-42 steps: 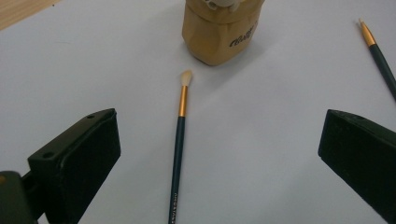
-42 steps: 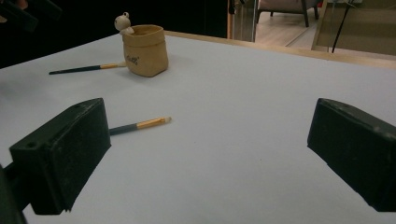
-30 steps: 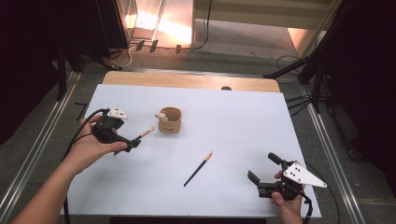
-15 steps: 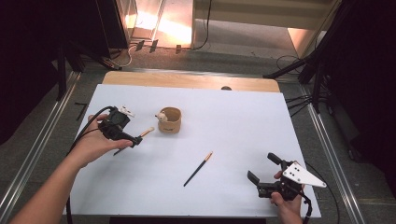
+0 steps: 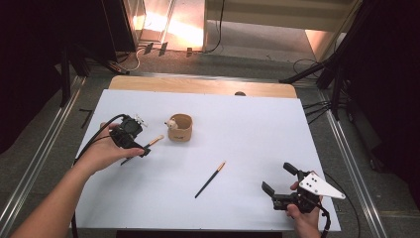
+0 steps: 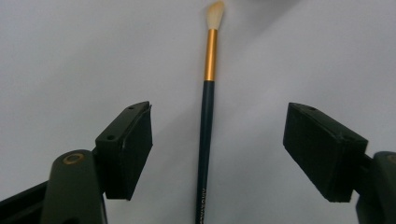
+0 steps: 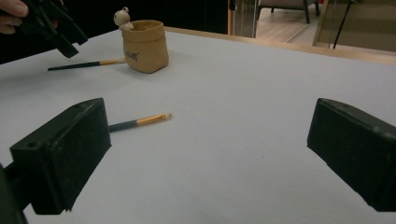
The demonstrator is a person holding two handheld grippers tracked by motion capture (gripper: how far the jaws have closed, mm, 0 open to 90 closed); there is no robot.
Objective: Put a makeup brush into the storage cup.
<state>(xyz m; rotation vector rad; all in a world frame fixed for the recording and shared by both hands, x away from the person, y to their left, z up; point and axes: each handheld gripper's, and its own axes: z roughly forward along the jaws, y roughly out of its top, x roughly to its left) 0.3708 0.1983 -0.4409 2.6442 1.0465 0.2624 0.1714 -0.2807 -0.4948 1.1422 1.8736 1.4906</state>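
Worktop: white sheet, light wood strip along far edge. Brush beside the cup: dark blue-black handle, gold ferrule, cream bristles, faint gold lettering low on handle. Second brush nearer the right gripper: same dark handle, gold band, pale tip. Cup: tan, small dark print on its side, cream figure on rim. Both grippers: black; light grey plate on the right one.

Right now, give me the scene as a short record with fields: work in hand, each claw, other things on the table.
work in hand: picking up the left brush
left claw: jaws just closing, astride the brush handle, pads not touching it
right claw: open, holding nothing
second brush: lying mid-table
cup: tan, upright, beside the left brush tip
table: white sheet
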